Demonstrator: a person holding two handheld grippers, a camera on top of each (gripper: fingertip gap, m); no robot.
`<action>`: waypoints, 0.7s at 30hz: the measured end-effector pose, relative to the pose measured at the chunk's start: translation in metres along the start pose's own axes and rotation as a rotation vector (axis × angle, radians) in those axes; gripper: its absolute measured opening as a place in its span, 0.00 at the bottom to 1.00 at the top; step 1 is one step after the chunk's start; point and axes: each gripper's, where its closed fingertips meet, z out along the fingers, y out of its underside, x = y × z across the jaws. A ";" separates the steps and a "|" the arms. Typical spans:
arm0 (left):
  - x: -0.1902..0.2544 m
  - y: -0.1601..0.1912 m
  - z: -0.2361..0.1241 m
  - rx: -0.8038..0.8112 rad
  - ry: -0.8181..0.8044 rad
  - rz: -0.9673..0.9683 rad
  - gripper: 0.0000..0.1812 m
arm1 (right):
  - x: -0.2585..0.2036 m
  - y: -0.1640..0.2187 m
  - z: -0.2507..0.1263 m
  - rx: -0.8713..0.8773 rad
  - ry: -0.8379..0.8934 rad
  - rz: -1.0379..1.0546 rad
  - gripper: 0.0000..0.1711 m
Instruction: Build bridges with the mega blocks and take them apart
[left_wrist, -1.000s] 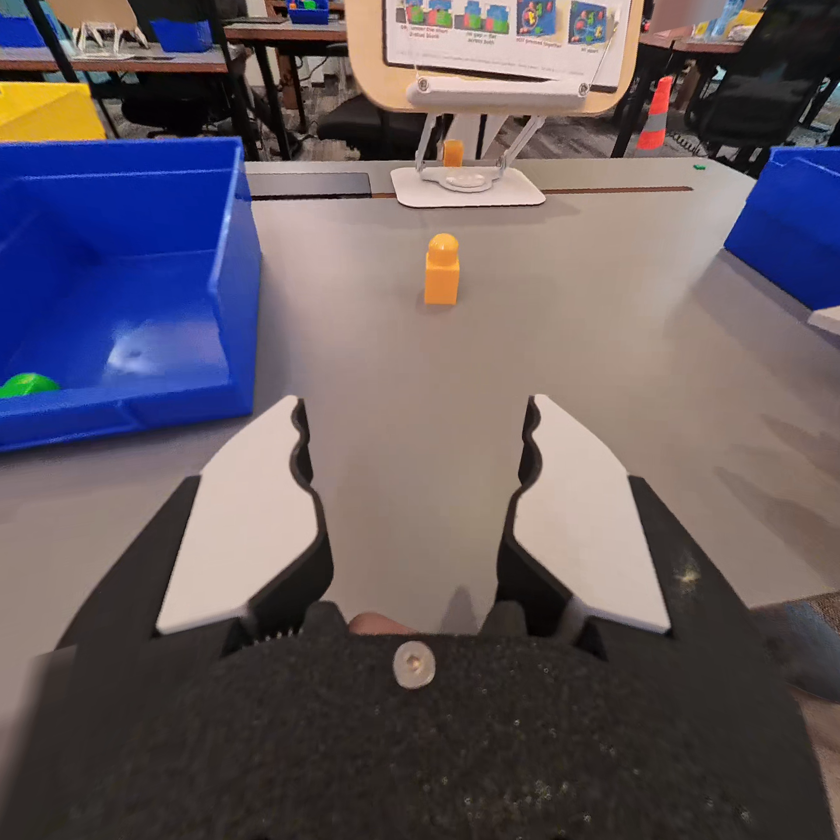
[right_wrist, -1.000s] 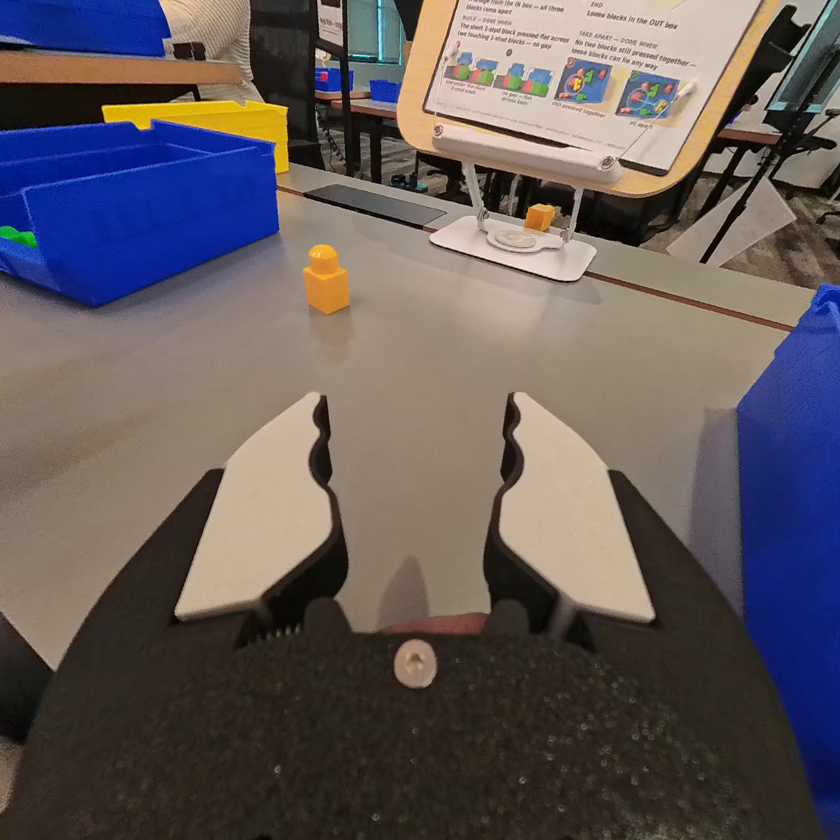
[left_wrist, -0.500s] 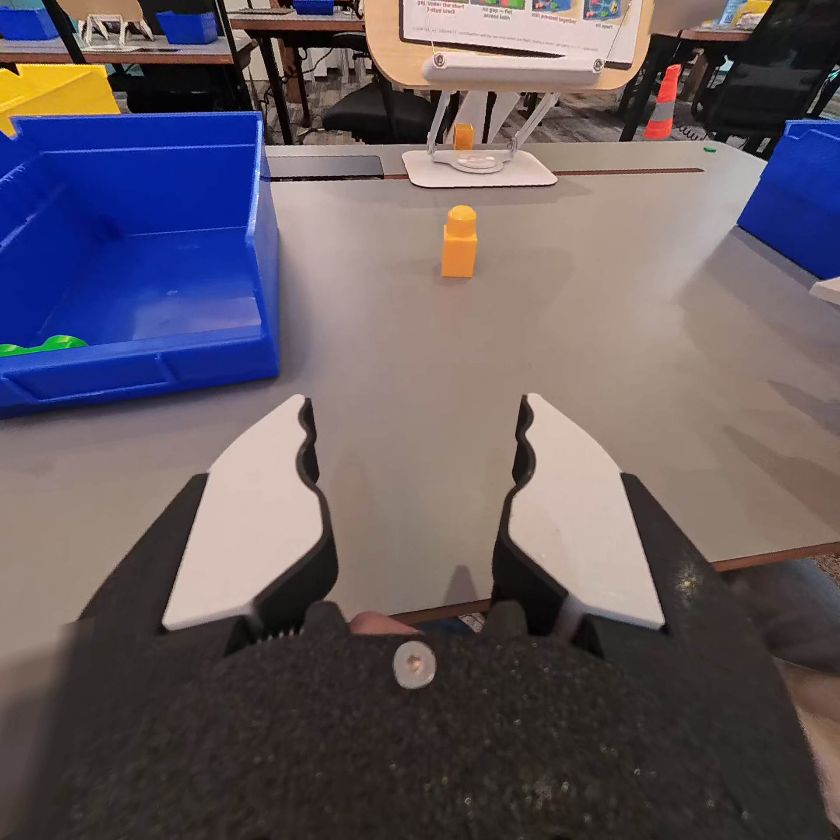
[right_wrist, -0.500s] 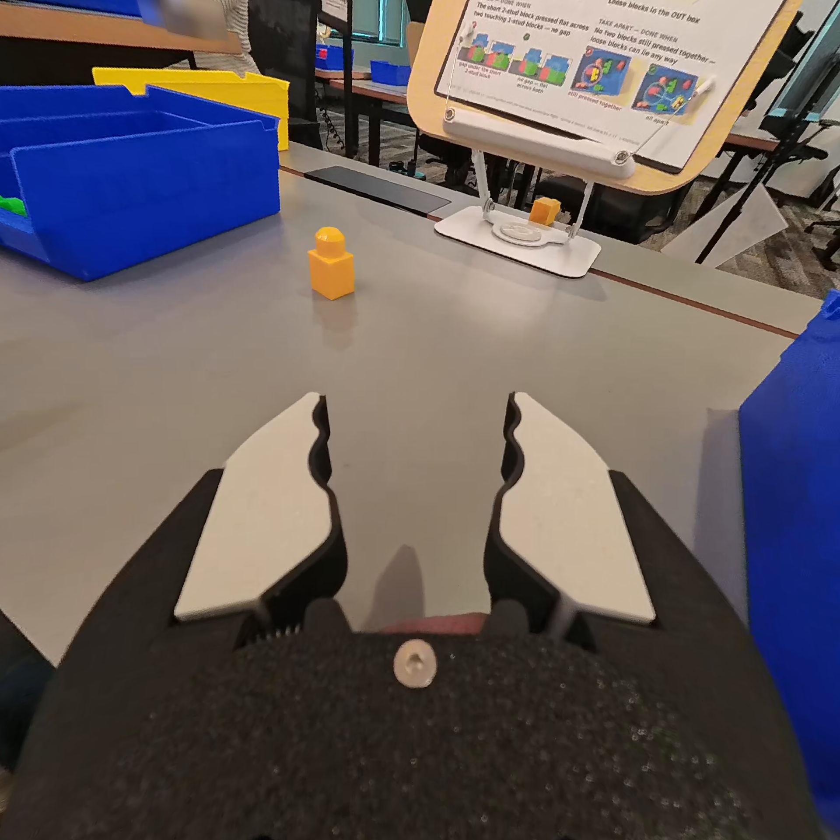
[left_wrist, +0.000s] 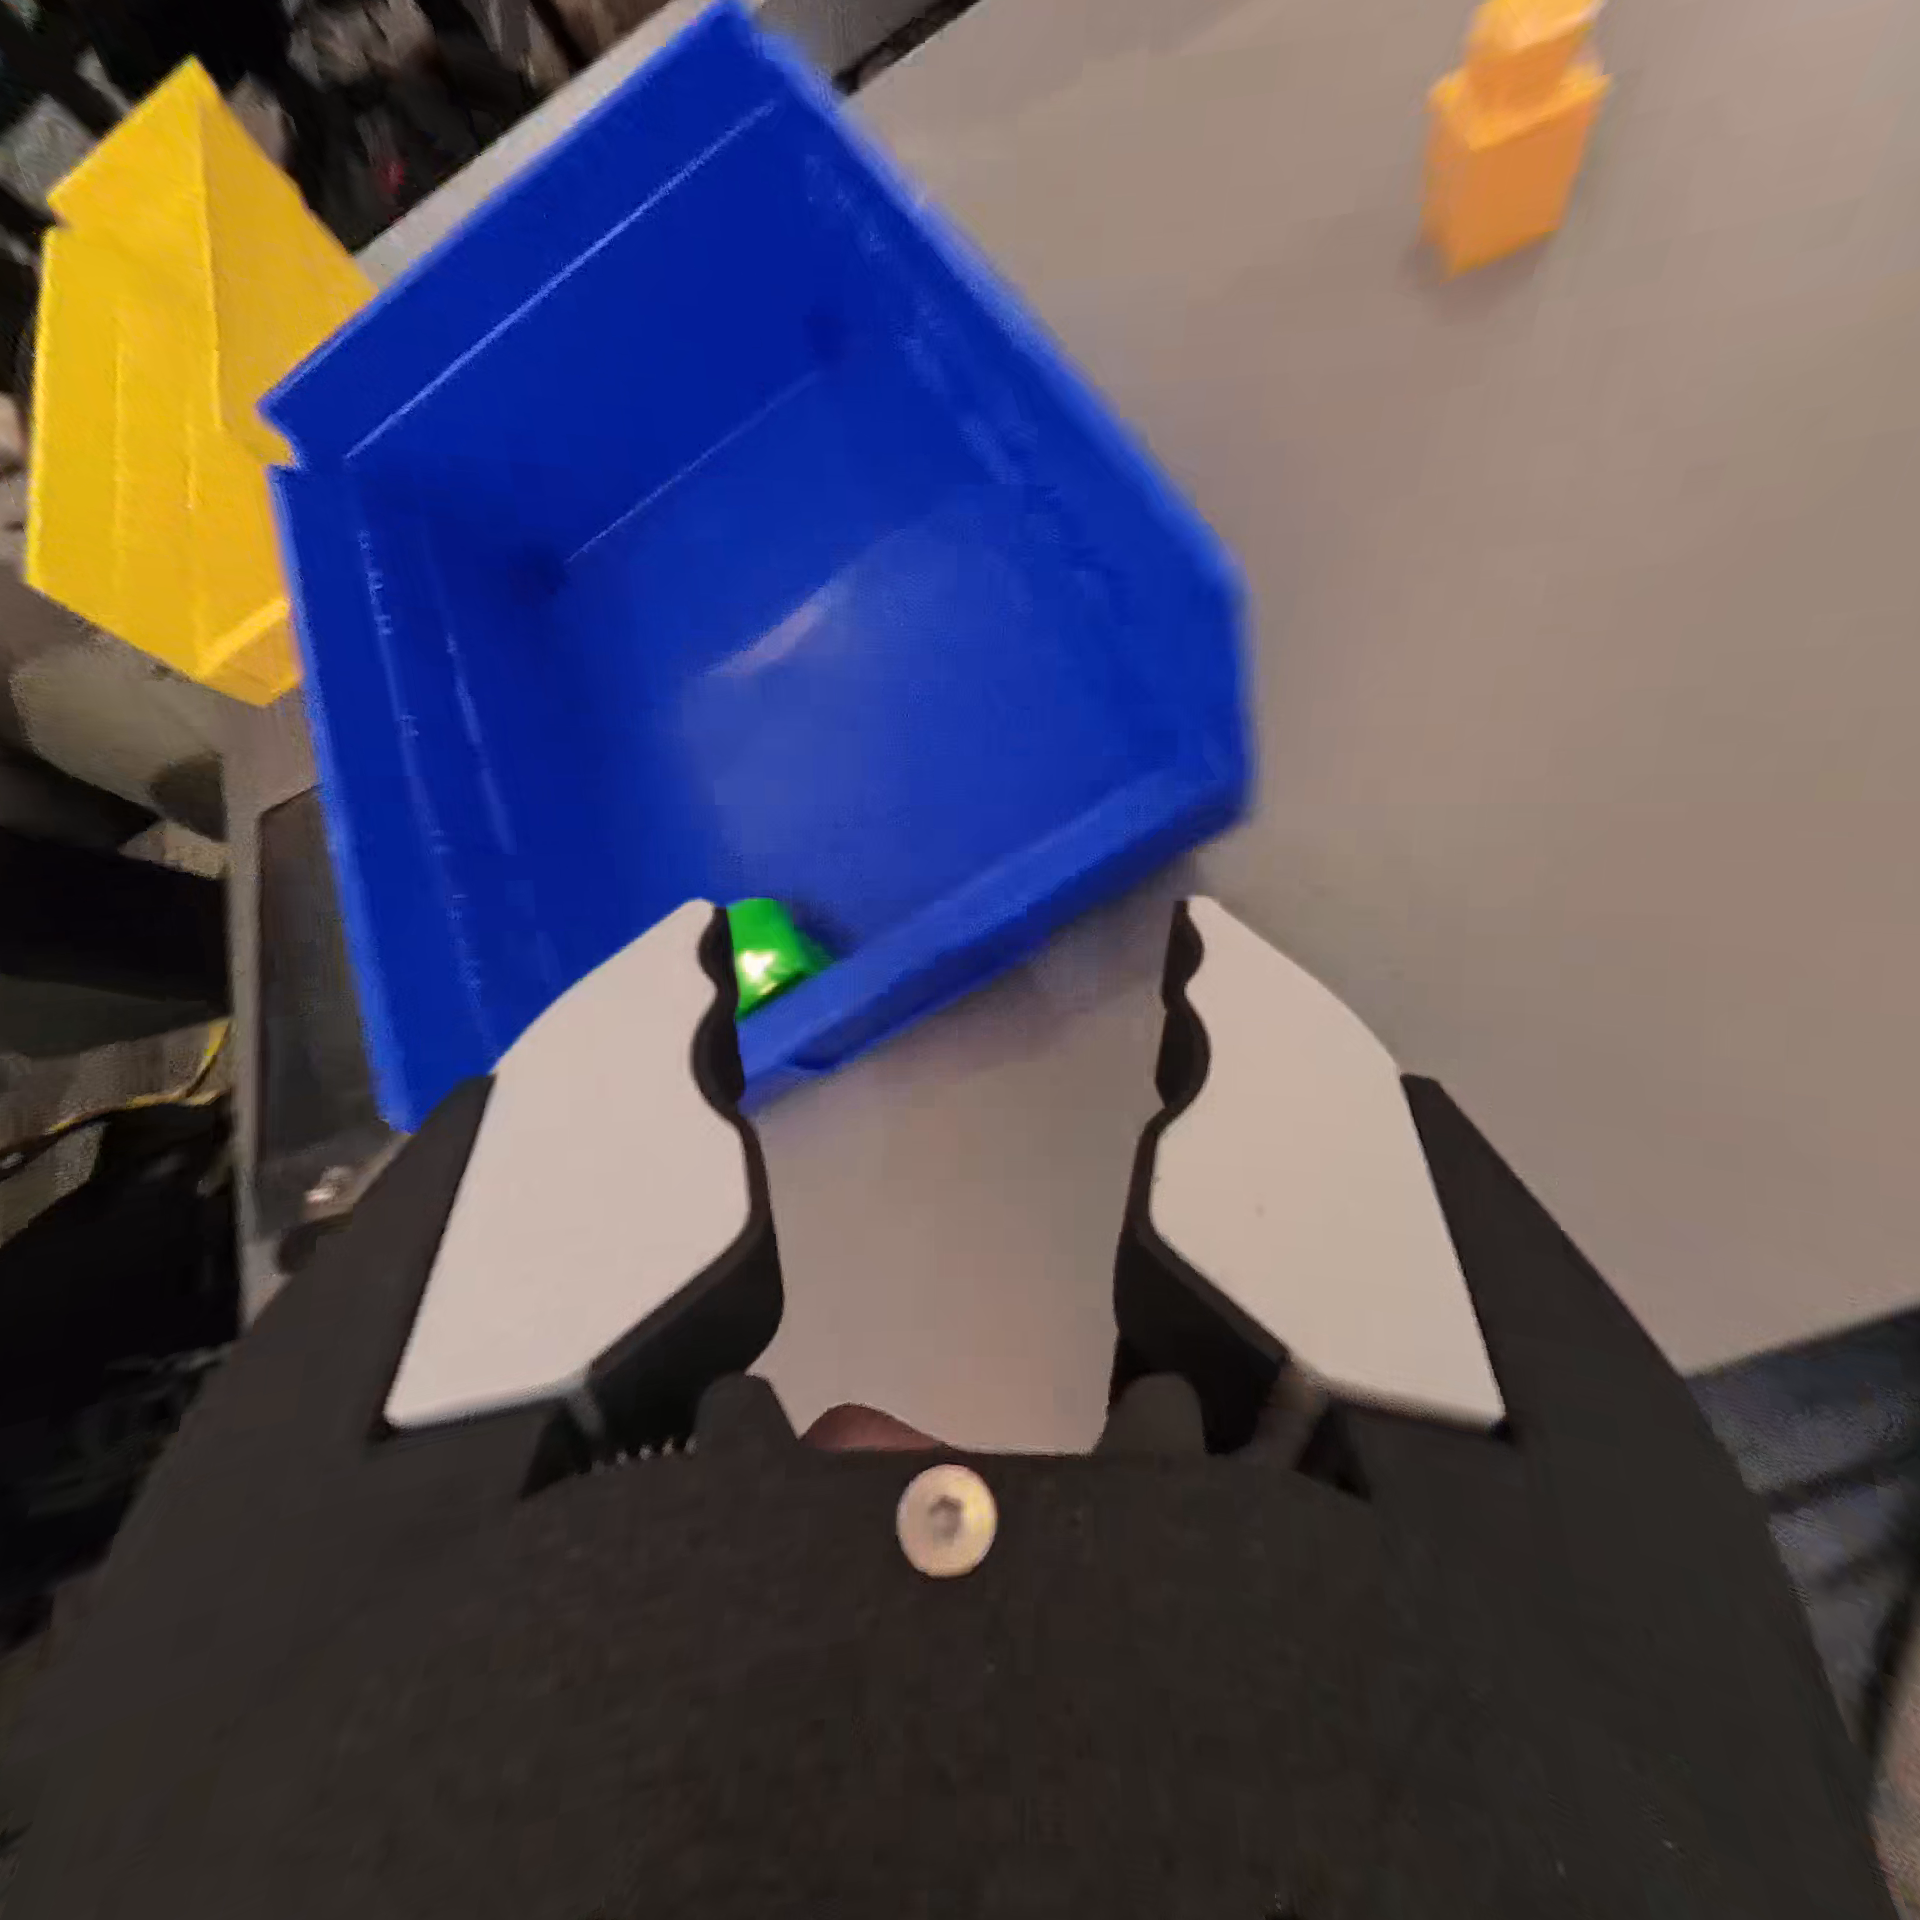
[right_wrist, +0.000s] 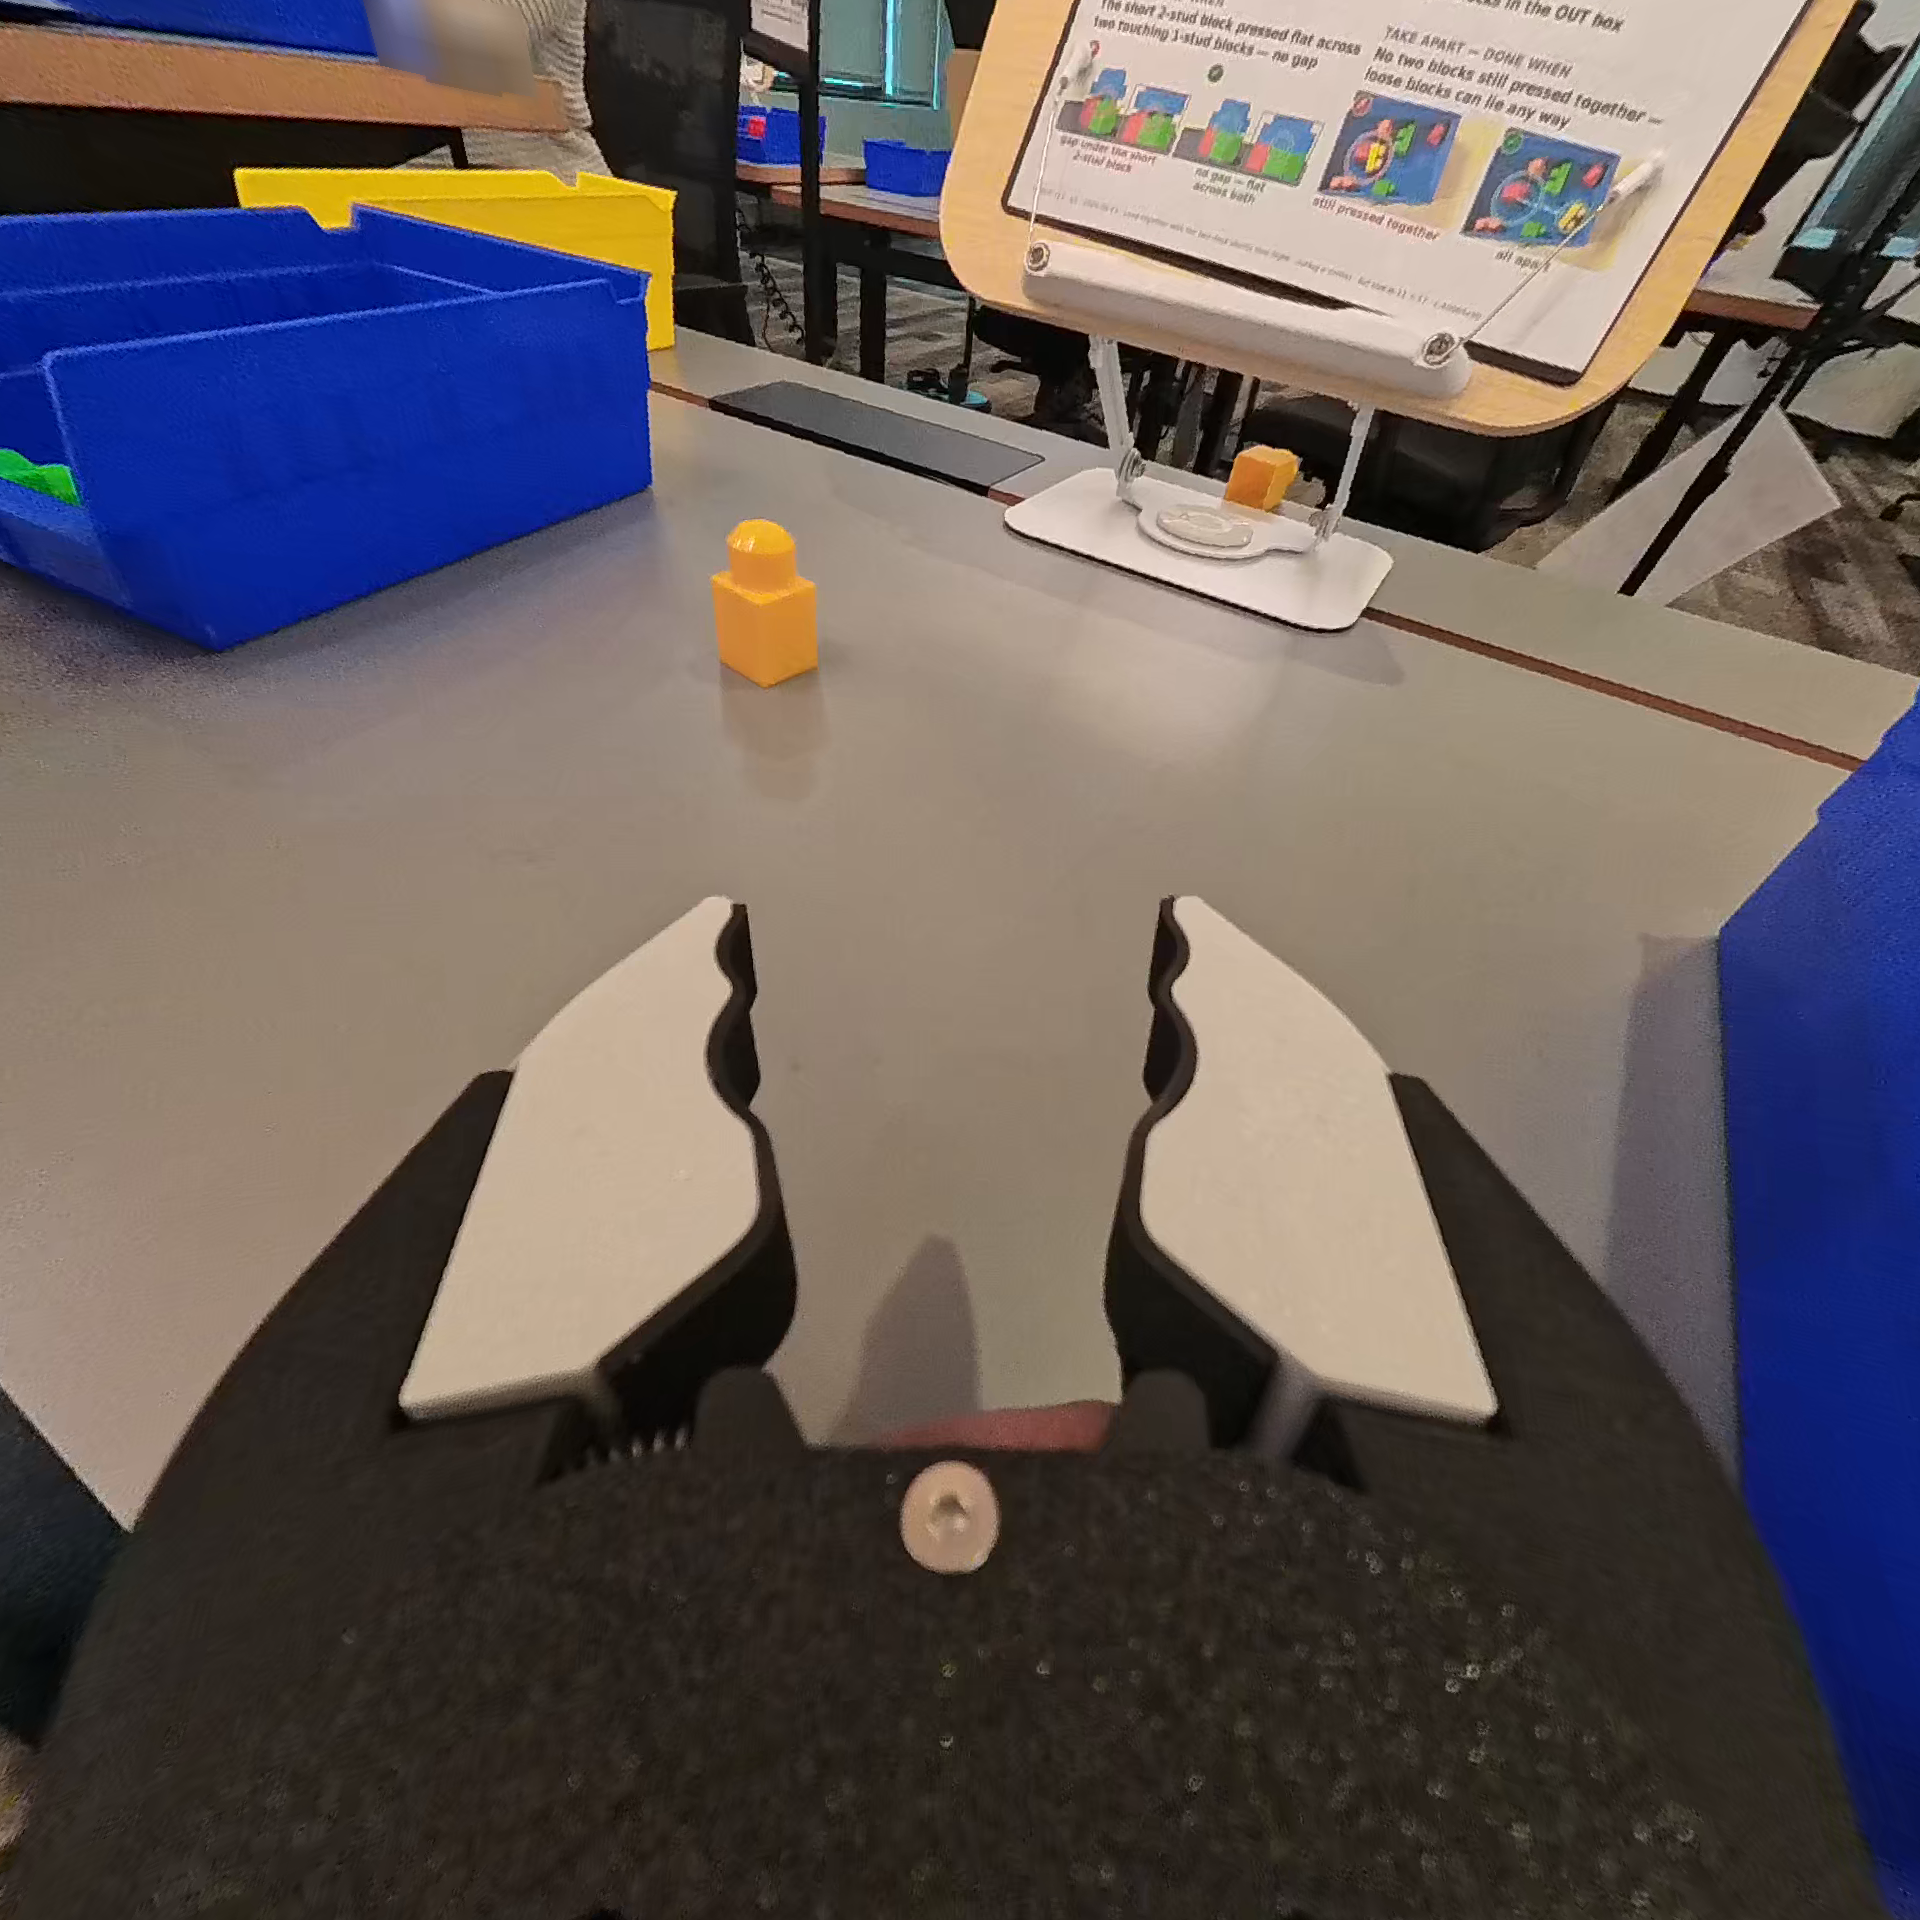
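Observation:
An orange one-stud block (right_wrist: 764, 608) stands upright on the grey table (right_wrist: 1039, 810); it also shows blurred at the top right of the left wrist view (left_wrist: 1507, 156). A green block (left_wrist: 769, 961) lies in the near corner of the blue bin (left_wrist: 727, 582), partly hidden by my left finger; in the right wrist view it shows as a green patch (right_wrist: 36, 483) in that bin (right_wrist: 343, 457). My left gripper (left_wrist: 945, 935) is open and empty, just in front of the bin's low front wall. My right gripper (right_wrist: 951, 914) is open and empty above the table.
A yellow bin (left_wrist: 156, 416) stands behind the blue one. A second blue bin (right_wrist: 1829, 1195) is close on the right. A board on a white stand (right_wrist: 1205, 530) holds an instruction sheet at the table's back, with another orange block (right_wrist: 1260, 476) behind it.
My left gripper has swung left and tilted toward the blue bin, now pointing at the green block. My right gripper has hardly moved. Both stay open.

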 end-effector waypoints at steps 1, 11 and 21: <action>-0.018 0.000 0.009 -0.048 0.016 -0.023 0.40 | 0.000 0.000 0.001 -0.002 -0.005 0.008 0.43; -0.055 0.047 0.079 -0.684 0.246 -0.103 0.39 | 0.000 0.004 0.003 -0.005 -0.037 0.051 0.42; -0.055 0.068 0.093 -0.853 0.233 -0.154 0.26 | 0.007 0.006 0.003 -0.001 -0.053 0.097 0.41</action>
